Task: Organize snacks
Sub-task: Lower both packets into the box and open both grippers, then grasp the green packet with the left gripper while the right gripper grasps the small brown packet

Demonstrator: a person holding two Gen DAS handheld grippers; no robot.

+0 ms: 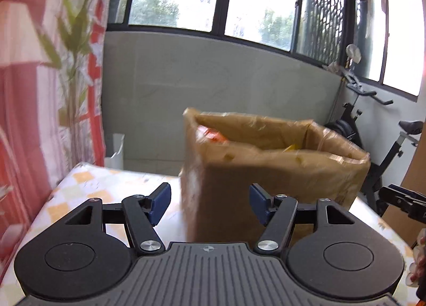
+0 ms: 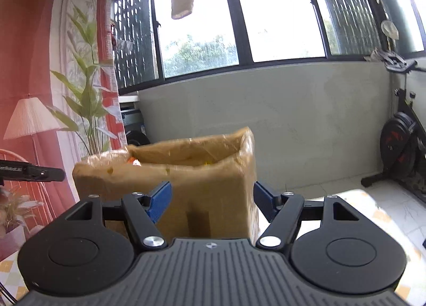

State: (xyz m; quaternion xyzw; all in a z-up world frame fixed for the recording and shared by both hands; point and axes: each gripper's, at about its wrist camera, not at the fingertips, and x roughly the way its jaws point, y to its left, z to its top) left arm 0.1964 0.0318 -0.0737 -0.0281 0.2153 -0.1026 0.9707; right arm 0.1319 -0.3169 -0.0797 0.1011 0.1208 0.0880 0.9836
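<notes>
An open brown cardboard box (image 1: 266, 180) stands on the checked tablecloth (image 1: 87, 186). Orange and yellow snack packs (image 1: 215, 135) show inside it. My left gripper (image 1: 210, 202) is open and empty, just in front of the box's near corner. The box also shows in the right wrist view (image 2: 202, 180), with an orange pack (image 2: 134, 161) at its rim. My right gripper (image 2: 211, 199) is open and empty, close to the box's near wall. The other gripper's body pokes in at the edge of each view (image 1: 402, 200) (image 2: 32, 172).
A red and white curtain with a plant print (image 1: 53, 79) hangs at the left. A grey wall (image 1: 213, 87) and windows are behind. An exercise bike (image 1: 372, 146) stands at the right. A white bin (image 1: 114, 151) sits beyond the table.
</notes>
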